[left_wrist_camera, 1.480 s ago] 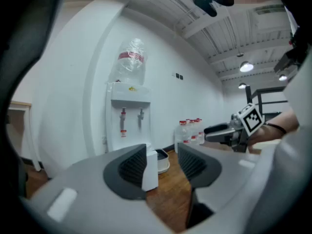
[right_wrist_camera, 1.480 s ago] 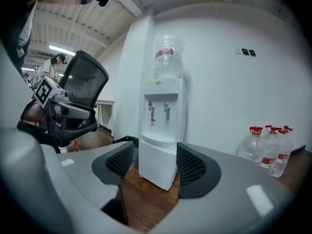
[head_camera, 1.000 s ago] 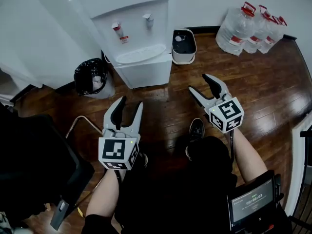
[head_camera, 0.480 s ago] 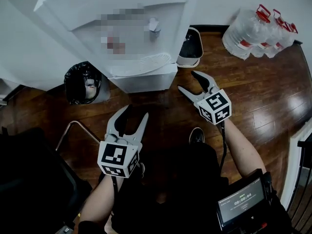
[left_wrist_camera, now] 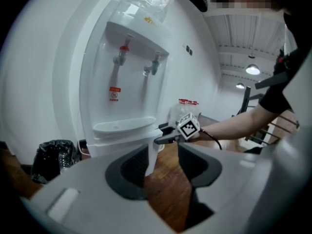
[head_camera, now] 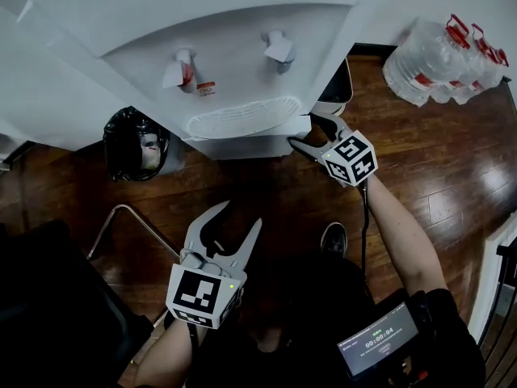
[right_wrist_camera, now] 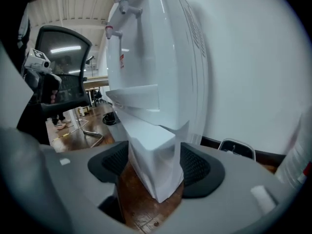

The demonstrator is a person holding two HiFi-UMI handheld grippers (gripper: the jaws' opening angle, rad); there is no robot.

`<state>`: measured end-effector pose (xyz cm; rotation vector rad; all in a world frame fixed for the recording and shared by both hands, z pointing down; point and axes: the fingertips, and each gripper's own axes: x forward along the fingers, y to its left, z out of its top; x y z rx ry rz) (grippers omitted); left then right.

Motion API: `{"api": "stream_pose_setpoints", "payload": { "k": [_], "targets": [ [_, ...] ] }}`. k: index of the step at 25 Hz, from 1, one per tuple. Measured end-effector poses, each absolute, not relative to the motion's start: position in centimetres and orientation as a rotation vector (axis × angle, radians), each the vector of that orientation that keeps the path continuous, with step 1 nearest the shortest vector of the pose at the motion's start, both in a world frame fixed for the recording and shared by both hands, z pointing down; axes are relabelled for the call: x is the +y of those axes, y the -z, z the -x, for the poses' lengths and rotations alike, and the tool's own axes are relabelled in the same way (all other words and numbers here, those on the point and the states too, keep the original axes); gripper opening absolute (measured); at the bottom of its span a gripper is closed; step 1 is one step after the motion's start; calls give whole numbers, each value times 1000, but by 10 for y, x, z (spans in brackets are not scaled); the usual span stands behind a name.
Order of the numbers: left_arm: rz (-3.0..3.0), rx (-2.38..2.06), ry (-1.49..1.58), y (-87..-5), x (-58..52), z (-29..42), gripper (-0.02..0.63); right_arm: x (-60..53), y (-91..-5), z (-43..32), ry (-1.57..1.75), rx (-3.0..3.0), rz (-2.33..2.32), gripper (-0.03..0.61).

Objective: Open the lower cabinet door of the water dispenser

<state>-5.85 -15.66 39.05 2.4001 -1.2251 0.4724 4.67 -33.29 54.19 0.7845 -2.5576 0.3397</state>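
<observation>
The white water dispenser [head_camera: 234, 47] stands at the top of the head view, and only a strip of its lower cabinet [head_camera: 242, 146] shows under the drip tray [head_camera: 242, 116]. My right gripper [head_camera: 305, 132] is at the cabinet's front right corner. Its jaws are opening, and in the right gripper view the cabinet corner [right_wrist_camera: 155, 172] stands between the pads, which do not press on it. The cabinet door looks shut. My left gripper [head_camera: 231, 234] hangs open and empty over the floor, well short of the dispenser [left_wrist_camera: 127, 96].
A black-bagged bin [head_camera: 133, 144] stands left of the dispenser, a small white bin [head_camera: 338, 83] behind its right side. Several water bottles [head_camera: 448, 51] sit at the far right. A metal chair leg [head_camera: 133, 221] and black chair are at the left.
The view has closed in on the dispenser. My right gripper moved up to the cabinet's right corner with its jaws widening. My left gripper dropped lower and stayed back.
</observation>
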Motion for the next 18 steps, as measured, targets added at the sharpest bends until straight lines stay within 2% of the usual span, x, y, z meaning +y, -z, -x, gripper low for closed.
{"api": "stream_pose_setpoints", "payload": {
  "k": [2, 9, 12, 18],
  "targets": [
    [-2416, -1219, -477, -388, -154, 58, 210, -331, -543, -45, -313, -2561, -732, 288],
    [-2363, -1258, -400, -377, -144, 73, 209, -304, -541, -50, -291, -2546, -646, 241],
    [-2363, -1273, -378, -370, -135, 70, 209, -279, -542, -51, -265, -2540, -624, 196],
    [-2378, -1299, -389, -366, -103, 69, 209, -229, -545, -41, -285, -2521, -680, 183]
  ]
}}
